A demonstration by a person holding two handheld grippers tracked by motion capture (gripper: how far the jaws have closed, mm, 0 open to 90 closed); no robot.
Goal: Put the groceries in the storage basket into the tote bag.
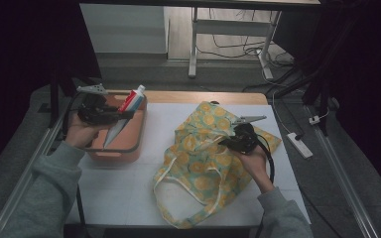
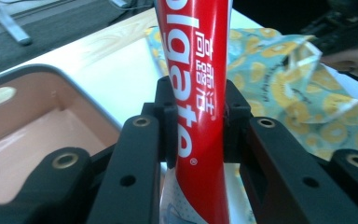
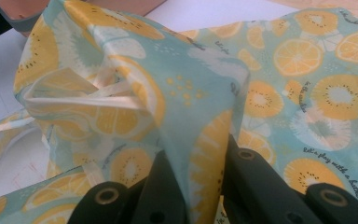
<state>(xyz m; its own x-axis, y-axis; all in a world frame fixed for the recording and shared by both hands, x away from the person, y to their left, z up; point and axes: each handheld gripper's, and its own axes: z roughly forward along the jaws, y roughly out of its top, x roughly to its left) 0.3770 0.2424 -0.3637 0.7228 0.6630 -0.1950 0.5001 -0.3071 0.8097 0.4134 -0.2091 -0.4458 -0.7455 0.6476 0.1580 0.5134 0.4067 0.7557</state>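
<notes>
**Toothpaste tube lifted over bin, bag fabric pinched**

Salmon-pink rectangular plastic bin w/ grey rim (image 1: pixel 140 130) sits at approx 9 o'clock on the white tabletop (image 1: pixel 129 193); inside looks bare in left gripper view, pale pink floor, nothing readable in it. Red-and-white squeezable toothpaste tube (image 1: pixel 124 114) hangs above the bin, white cap toward 1 o'clock, flat crimped end toward 7 o'clock. Left gripper (image 1: pixel 110 115) jaws closed partway, pads pressing both sides of tube mid-body. Left gripper view: white letters "lgate" on red, plus a column of smaller white CJK chars, too small to read exactly.

Teal cloth tote bag w/ yellow citrus-slice print and cream straps (image 1: pixel 203 158) lies at centre to 4 o'clock of table, just right of bin, straps trailing toward 6 o'clock. Right gripper (image 1: pixel 228 141) jaws nearly fully closed, pinching a raised fold of bag fabric. Right gripper view: script on bag reads approx "let's play with a …", rest cut off.
</notes>
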